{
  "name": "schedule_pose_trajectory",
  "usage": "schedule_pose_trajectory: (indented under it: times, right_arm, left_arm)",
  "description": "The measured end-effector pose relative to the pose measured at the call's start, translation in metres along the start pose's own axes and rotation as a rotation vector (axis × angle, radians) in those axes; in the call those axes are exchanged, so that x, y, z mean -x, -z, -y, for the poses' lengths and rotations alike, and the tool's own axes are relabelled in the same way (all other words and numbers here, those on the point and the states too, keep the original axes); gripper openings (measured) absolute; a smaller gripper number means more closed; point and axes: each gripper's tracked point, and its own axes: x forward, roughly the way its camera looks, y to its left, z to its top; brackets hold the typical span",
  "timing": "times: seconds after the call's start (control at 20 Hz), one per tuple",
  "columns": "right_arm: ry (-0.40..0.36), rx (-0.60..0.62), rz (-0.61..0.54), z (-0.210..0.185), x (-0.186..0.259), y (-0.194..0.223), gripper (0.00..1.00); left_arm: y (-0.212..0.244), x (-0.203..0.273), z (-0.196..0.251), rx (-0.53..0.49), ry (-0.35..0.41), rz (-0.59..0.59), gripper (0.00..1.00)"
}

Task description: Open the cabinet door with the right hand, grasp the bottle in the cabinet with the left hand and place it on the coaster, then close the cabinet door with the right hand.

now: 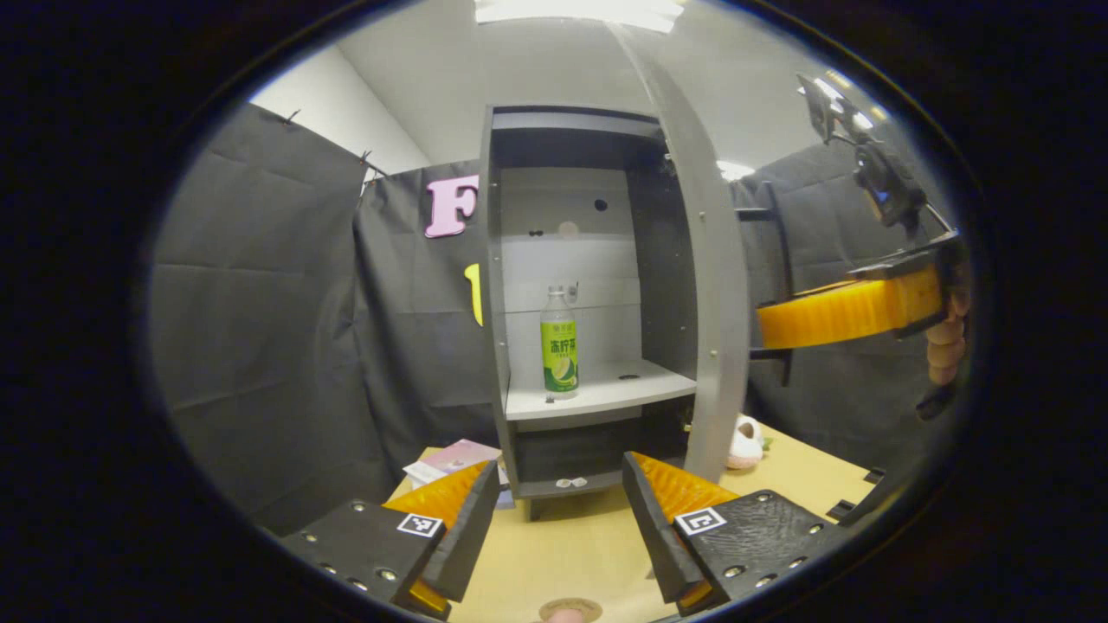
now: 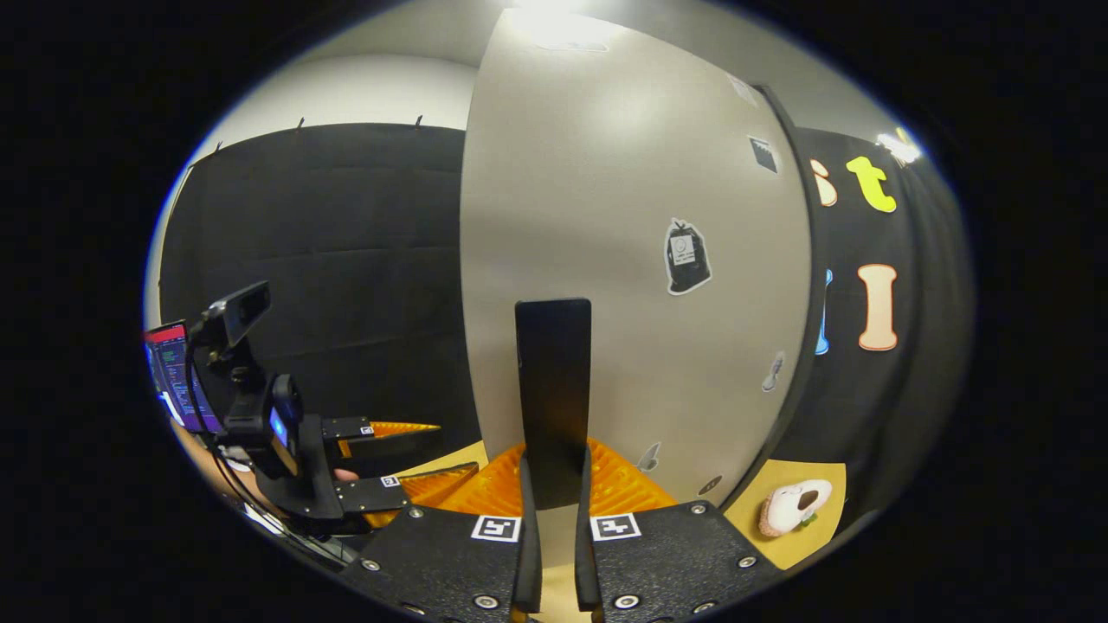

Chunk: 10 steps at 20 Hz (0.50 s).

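Note:
In the left gripper view the grey cabinet stands with its door swung wide. A clear bottle with a green and yellow label stands upright on the middle shelf. My left gripper is open, low over the table, well short of the bottle. At the bottom edge lies a round coaster. The right gripper is at the door's handle. In the right gripper view my right gripper is shut on the black door handle, against the pale door.
The yellow table carries a pink booklet left of the cabinet and a small white plush toy by the door's foot. In the right gripper view the left gripper and its camera mount are at the lower left, beside a screen.

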Motion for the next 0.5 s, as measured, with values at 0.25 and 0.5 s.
schedule_pose_trajectory:
  times: [0.25, 0.5]
  right_arm:
    - [0.118, -0.032, 0.011, 0.028, 0.058, -0.001, 0.15]
    - [0.274, -0.077, 0.031, 0.069, 0.090, 0.010, 0.14]
  left_arm:
    - [-0.016, -0.029, 0.035, -0.002, 0.045, 0.014, 0.86]
    - [-0.023, -0.060, 0.065, -0.010, 0.083, 0.031, 0.81]
